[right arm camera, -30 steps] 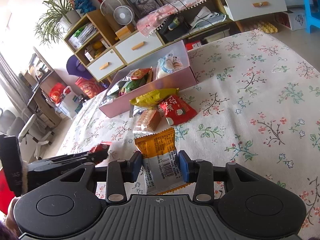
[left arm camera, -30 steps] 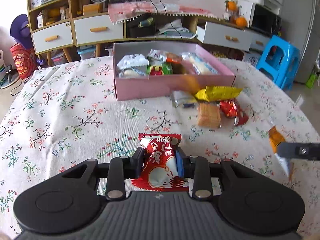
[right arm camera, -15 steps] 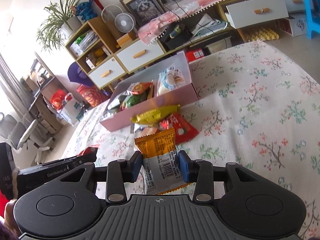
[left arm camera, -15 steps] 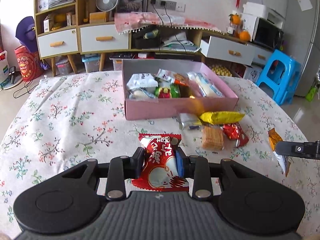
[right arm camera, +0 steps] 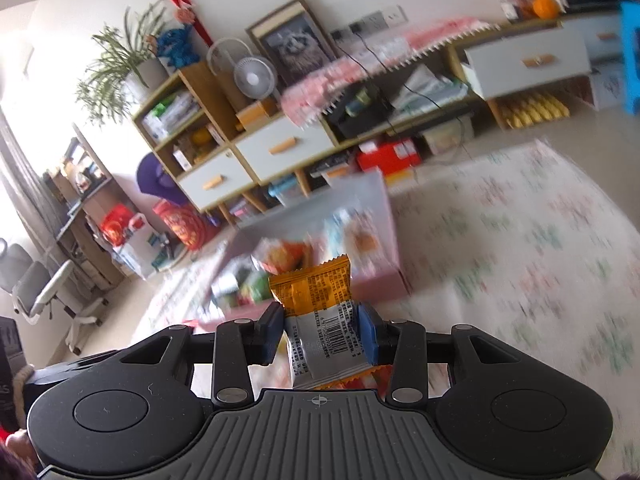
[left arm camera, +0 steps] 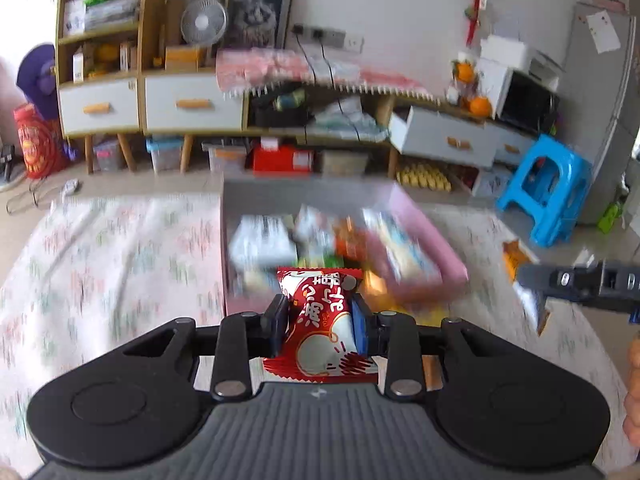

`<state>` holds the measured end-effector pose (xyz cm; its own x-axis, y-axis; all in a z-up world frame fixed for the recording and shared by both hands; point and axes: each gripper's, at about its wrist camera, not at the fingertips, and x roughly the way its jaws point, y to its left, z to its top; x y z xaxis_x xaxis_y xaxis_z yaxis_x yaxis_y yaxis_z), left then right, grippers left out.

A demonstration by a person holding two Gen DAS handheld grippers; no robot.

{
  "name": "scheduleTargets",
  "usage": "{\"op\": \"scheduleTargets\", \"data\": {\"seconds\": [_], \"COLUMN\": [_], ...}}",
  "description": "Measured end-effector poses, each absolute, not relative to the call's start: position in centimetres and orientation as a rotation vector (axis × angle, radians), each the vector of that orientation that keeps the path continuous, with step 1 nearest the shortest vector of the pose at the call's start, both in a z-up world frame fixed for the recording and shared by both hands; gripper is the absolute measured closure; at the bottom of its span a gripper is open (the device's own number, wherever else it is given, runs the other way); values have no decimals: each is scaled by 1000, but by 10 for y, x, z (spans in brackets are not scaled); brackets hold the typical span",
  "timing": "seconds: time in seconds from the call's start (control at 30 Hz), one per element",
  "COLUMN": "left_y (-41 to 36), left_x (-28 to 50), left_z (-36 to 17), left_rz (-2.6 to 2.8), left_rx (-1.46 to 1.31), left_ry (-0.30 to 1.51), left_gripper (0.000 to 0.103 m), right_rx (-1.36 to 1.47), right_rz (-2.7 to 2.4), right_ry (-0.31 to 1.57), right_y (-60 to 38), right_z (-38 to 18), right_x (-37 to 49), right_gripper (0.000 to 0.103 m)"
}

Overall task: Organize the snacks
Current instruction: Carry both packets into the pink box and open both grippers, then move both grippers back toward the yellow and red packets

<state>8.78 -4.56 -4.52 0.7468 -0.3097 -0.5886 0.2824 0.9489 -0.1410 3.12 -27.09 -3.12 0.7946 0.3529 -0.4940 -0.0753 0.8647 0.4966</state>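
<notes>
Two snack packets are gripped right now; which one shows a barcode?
The orange-and-silver packet in the right gripper: its silver panel carries a barcode. The left gripper holds a red-and-white packet showing large printed characters instead.

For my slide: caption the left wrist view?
Left tongs carry a red snack packet toward the pink box.

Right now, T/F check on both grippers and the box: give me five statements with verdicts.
1. The left gripper holds a red snack packet. True.
2. The right gripper is empty. False: its jaws clamp an orange and silver packet.
3. The pink box already contains snacks. True.
4. The pink box sits on a bare wooden table. False: it rests on a floral tablecloth.
5. A blue stool stands beyond the table. True.
</notes>
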Motion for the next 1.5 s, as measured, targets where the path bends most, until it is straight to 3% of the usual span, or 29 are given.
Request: {"op": "scheduleTargets", "data": {"seconds": [0.17, 0.3, 0.57, 0.6, 0.63, 0.73, 0.87, 0.93, 1.1, 1.2, 1.5], "left_y": [-44, -57, -70, -69, -65, -54, -45, -38, -21, -19, -24], "left_x": [150, 202, 227, 224, 222, 208, 179, 160, 107, 78, 36], "left_z": [-33, -49, -71, -71, -68, -59, -45, -36, -26, -39, -76], "left_rz": [-273, -198, -166, -165, -165, -173, -154, -159, -157, -165, -190], "left_rx": [-90, -15, 72, 66, 54, 18, 30, 4, -65, -85, -99], "left_ry": [616, 637, 707, 710, 707, 691, 682, 671, 692, 757, 839], "left_gripper": [73, 73, 72, 69, 70, 54, 53, 41, 31, 30, 30], "right_rx": [463, 643, 681, 679, 670, 640, 629, 676, 735, 768, 764], "right_rz": [271, 315, 252, 249, 247, 241, 236, 246, 204, 172, 42], "right_ry": [630, 706, 795, 788, 790, 738, 707, 704, 704, 731, 773], "right_y": [-262, -271, -254, -252, -249, -251, -267, -282, -307, -312, -299], "right_z": [-22, -33, -67, -69, -69, -57, -41, -35, -23, -31, -80], "right_x": [96, 164, 240, 243, 243, 228, 192, 166, 107, 69, 0], "right_gripper": [64, 64, 61, 59, 44, 28, 26, 26, 21, 14, 14]}}
